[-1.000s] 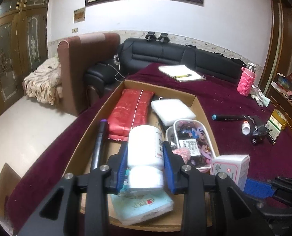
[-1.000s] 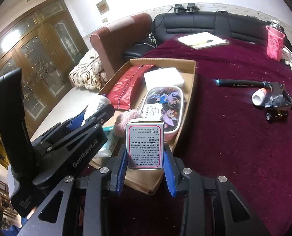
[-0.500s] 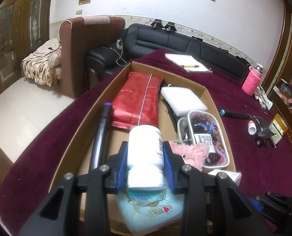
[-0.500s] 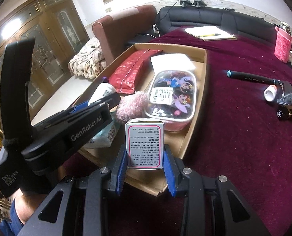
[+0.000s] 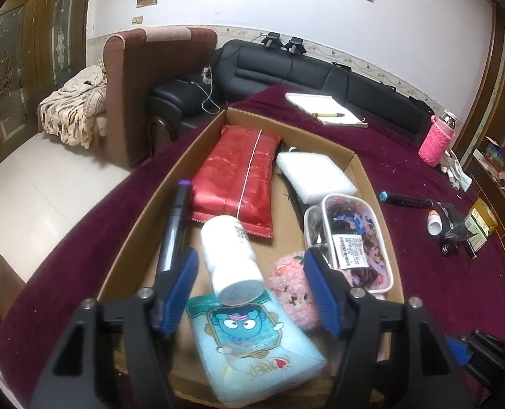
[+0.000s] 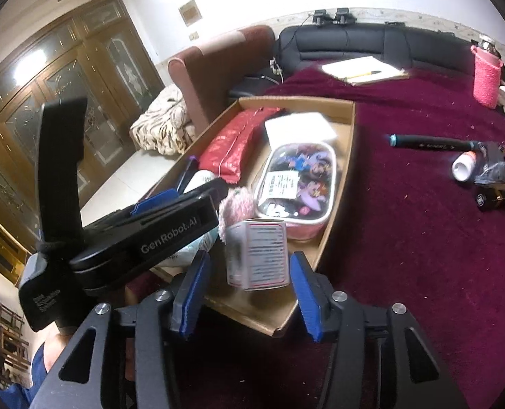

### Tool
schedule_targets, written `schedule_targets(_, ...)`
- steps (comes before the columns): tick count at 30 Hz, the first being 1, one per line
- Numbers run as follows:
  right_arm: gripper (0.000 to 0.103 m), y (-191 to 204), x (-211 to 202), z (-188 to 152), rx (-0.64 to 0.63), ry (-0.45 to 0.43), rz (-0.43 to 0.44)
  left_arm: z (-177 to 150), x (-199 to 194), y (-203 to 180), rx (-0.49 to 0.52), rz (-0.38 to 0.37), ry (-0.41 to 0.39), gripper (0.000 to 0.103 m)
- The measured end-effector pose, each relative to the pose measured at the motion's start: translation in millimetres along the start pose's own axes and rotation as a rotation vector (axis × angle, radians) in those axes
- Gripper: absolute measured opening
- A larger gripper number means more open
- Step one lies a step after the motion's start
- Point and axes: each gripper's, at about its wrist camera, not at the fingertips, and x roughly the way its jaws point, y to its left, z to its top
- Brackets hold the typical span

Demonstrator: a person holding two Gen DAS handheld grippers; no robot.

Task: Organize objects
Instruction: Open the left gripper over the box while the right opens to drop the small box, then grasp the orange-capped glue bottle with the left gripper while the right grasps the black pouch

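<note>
In the left wrist view, the left gripper (image 5: 249, 289) hung over the near end of the cardboard box (image 5: 354, 160), its jaws opening, with clear gaps on both sides of the white bottle (image 5: 230, 259). The bottle lay tilted between the blue pads, its near end resting on the light blue tissue pack (image 5: 252, 344), left of a pink fluffy toy (image 5: 291, 301). A red pouch (image 5: 238, 184) and a clear cartoon case (image 5: 351, 242) lay farther in.

In the right wrist view, the right gripper (image 6: 249, 293) was also opening, its pads off the small white carton (image 6: 257, 255), which looked blurred and tipped over the box's near right corner. I could not tell whether it had landed.

Both releases appeared to be the step in hand. Next, each gripper would need to back out, then reach toward the marker (image 6: 432, 143) and the small items far right on the maroon cloth (image 6: 405, 238).
</note>
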Motion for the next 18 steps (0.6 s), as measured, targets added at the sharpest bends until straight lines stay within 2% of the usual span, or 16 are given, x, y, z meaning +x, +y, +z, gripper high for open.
schedule_targets(9, 0.054, -29.2, -43.1, 12.1, 0.072, -0.106, 0.0, 7.0, -12.7, -1.9, 0.0, 0.007, -0.021, 0.066)
schedule_targets(18, 0.054, -108.4, -87.2, 25.0, 0.225, -0.182, -0.084, 12.5, -30.4, -32.6, 0.055, -0.031, -0.031, 0.066)
